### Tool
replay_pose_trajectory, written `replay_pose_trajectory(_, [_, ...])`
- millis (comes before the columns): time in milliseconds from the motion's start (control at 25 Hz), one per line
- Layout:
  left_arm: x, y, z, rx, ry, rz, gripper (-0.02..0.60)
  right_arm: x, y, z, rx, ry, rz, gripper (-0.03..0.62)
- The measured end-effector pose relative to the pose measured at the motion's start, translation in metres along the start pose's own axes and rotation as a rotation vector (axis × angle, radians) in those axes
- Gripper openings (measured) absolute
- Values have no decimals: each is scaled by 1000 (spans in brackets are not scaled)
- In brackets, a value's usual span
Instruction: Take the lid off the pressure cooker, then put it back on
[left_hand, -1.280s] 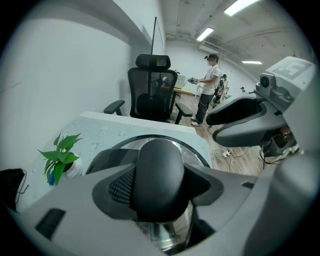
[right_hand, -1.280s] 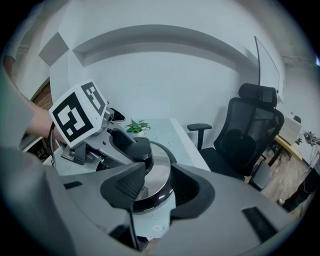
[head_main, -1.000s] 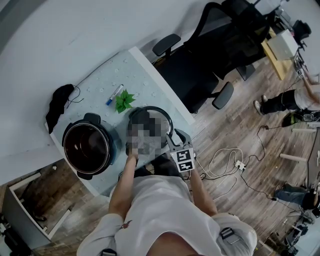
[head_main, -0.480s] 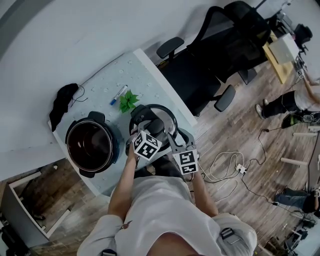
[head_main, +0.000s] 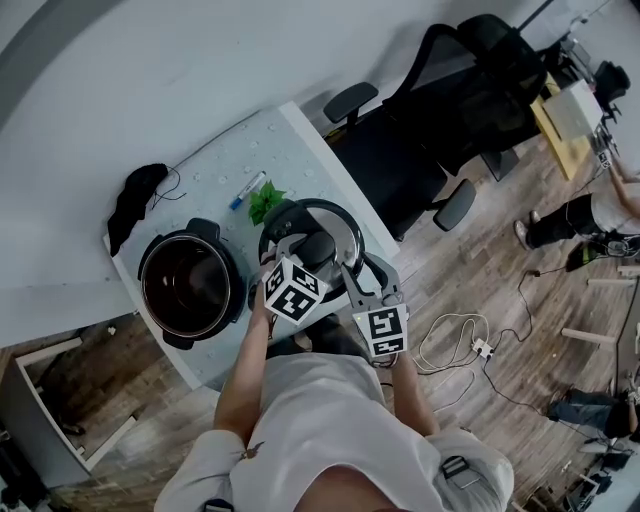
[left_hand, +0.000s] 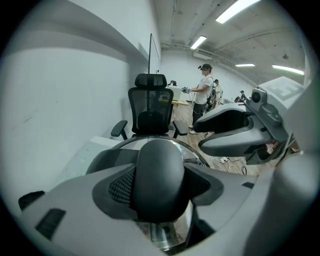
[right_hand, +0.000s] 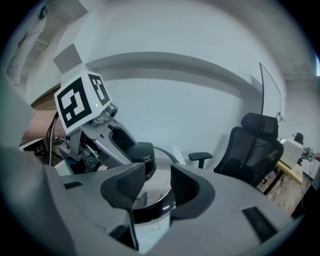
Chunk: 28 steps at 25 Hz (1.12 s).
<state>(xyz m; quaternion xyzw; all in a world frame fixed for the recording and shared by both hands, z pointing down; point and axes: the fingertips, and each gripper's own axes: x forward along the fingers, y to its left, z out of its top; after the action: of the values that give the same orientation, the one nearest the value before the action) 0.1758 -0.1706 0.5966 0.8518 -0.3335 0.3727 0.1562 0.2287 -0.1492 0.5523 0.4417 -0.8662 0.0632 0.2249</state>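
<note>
The open pressure cooker pot (head_main: 190, 290) stands on the table's left part, black with a dark inner bowl. Right of it, the round steel lid (head_main: 325, 222) hangs above the table. My left gripper (head_main: 312, 255) is shut on its black knob (left_hand: 159, 180), whose dome fills the space between the pads. At the lid's near edge my right gripper (head_main: 352, 277) has the black rim (right_hand: 150, 210) between its close-set pads. The right gripper view shows the left gripper (right_hand: 135, 152) clamped on the knob (right_hand: 144, 150) just beyond.
A green leafy sprig (head_main: 264, 200), a blue pen (head_main: 248, 188) and a black cloth with a cord (head_main: 140, 195) lie on the white table (head_main: 220, 165) behind the pot. Black office chairs (head_main: 440, 120) stand past the table's far edge. Cables lie on the wooden floor (head_main: 470, 350).
Both grippers have risen together with the lid, which now hangs higher above the table. The pot has stayed where it was.
</note>
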Motion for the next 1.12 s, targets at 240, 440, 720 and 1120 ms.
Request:
replay_pose_trajectory(240, [-31, 7, 18, -20, -7, 17, 273, -11, 4, 36, -42, -63, 11, 163])
replay_pose_trajectory(440, [-57, 16, 29, -32, -9, 43, 273, -15, 12, 62, -73, -111, 31, 163])
replay_pose_trajectory(720, [-92, 25, 36, -13, -29, 73, 273, -16, 30, 90, -115, -167, 70, 163])
replay_pose_trajectory(1120, [-136, 44, 22, -30, -29, 96, 273, -10, 63, 126, -165, -223, 130, 163])
